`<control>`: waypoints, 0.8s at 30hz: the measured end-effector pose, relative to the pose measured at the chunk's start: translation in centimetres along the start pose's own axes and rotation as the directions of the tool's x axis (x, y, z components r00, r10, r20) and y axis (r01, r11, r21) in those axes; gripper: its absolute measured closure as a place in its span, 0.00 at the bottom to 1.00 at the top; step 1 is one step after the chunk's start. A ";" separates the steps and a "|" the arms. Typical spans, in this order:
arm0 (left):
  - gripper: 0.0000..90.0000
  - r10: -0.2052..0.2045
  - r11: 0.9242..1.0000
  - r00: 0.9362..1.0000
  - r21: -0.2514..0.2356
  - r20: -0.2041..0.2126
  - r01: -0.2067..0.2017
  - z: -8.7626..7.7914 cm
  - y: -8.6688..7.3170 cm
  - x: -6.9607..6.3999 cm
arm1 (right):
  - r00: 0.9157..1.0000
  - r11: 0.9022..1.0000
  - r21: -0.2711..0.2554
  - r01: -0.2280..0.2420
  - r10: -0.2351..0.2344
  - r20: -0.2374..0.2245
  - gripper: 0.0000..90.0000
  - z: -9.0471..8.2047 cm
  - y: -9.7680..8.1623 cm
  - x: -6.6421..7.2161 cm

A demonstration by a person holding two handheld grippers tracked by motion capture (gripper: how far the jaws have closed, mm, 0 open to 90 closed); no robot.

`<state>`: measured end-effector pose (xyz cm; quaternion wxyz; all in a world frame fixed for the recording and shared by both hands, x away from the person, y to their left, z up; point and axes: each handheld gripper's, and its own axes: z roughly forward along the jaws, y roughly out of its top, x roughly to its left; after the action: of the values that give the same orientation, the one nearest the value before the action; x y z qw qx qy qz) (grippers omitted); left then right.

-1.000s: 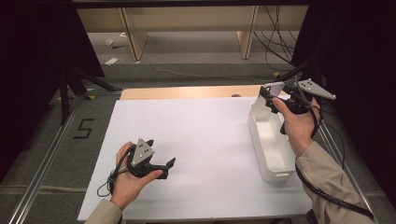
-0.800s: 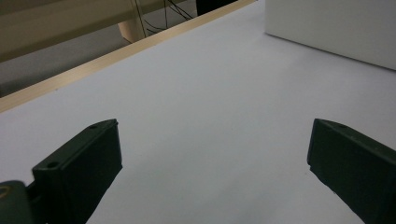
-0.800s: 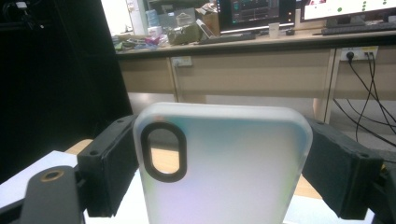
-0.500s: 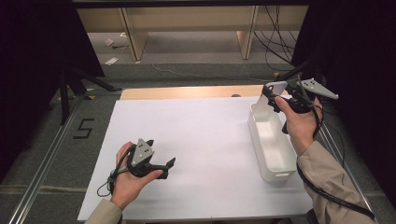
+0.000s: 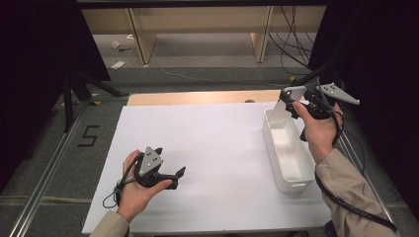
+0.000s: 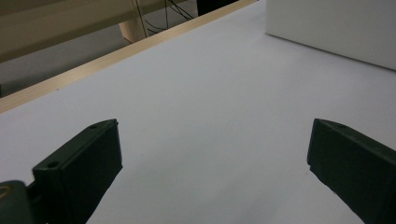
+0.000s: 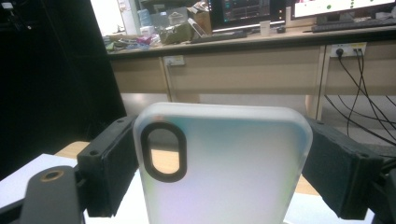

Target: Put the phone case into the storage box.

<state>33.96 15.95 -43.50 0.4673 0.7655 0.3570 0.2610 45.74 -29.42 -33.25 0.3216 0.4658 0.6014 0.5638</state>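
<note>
High view: right gripper [image 5: 291, 98] raised over far end of white bin [image 5: 289, 153] at worktop's [image 5: 217, 143] right side, fingers clamped on phone case [image 5: 286, 103], which hangs tilted, lower end at bin's far rim. Right gripper view: frosted case [image 7: 224, 168] upright between both fingers, pads pressing its two edges, oval camera cutout at upper left. Left gripper [image 5: 173, 174] rests low on worktop near front left, fingers spread wide, nothing between them; bin well apart to right.
</note>
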 end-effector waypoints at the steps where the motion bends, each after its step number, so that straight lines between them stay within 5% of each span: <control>1: 0.03 0.000 1.000 1.000 0.000 0.000 0.000 0.0 0.0 0.0 | 1.000 1.000 -0.001 0.000 0.000 0.001 0.20 0.0 0.0 0.0; 24: 0.03 0.001 1.000 1.000 0.004 0.000 -0.001 0.0 0.0 0.0 | 1.000 1.000 0.007 -0.004 0.004 0.027 0.20 0.1 -0.2 -0.9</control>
<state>33.97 15.97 -43.52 0.4658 0.7667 0.3569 0.2606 46.14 -30.17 -33.62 0.3269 0.4757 0.5981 0.5560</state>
